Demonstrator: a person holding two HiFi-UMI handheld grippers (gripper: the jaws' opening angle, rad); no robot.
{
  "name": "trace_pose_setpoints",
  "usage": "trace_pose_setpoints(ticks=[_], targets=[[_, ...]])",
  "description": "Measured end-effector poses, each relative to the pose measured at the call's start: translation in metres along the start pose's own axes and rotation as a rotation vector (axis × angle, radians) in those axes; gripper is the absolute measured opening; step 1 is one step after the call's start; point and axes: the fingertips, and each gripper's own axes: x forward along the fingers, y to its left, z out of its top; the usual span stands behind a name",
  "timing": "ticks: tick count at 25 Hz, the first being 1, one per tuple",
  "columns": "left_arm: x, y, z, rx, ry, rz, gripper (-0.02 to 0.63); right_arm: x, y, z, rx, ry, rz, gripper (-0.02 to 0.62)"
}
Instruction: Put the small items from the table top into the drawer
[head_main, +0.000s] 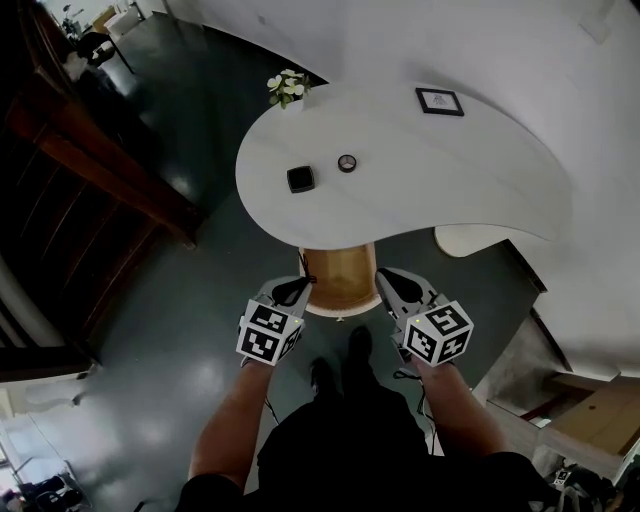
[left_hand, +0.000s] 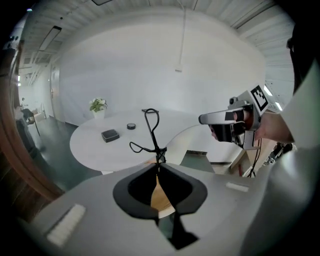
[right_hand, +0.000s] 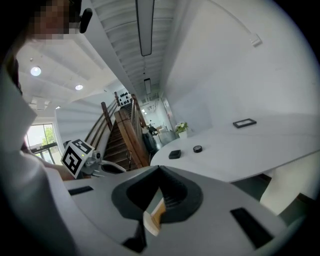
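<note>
Left gripper (left_hand: 159, 163) jaws pinch an eyelash curler (left_hand: 154, 139); right gripper (right_hand: 159, 168) closed.

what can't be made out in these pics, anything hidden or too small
- No drawer shows in any view. In the head view the table top covers the upper part of the wooden base.
- Round item: too small in every view to identify.
- Frame: what it holds is too small to make out, head view.

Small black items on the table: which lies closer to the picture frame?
The round one; the square one sits farther left, away from the frame.
</note>
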Motion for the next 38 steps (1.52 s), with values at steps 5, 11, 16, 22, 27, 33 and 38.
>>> trace_pose_setpoints(ticks=[5,11,16,22,27,33,38], targets=[[0.036,-0.002,-0.026,0.063,0.121,-0.059,0.029,0.009,-0.012,-0.017,0.011,0.034,0.005,0.011],[0.073,-0.009,-0.061,0.125,0.275,-0.113,0.029,0.015,-0.031,-0.031,0.024,0.063,0.003,0.011],[0.099,-0.010,-0.082,0.244,0.400,-0.127,0.029,0.013,-0.046,-0.036,0.032,0.067,-0.010,0.011],[0.124,-0.014,-0.093,0.338,0.488,-0.168,0.029,0.008,-0.062,-0.036,0.047,0.063,-0.030,0.011],[0.145,-0.007,-0.116,0.455,0.616,-0.181,0.029,0.007,-0.073,-0.039,0.060,0.068,-0.039,0.011],[0.163,-0.002,-0.131,0.608,0.716,-0.212,0.029,0.008,-0.085,-0.043,0.068,0.076,-0.045,0.011],[0.178,0.004,-0.143,0.720,0.772,-0.222,0.029,0.009,-0.093,-0.051,0.077,0.088,-0.050,0.011]])
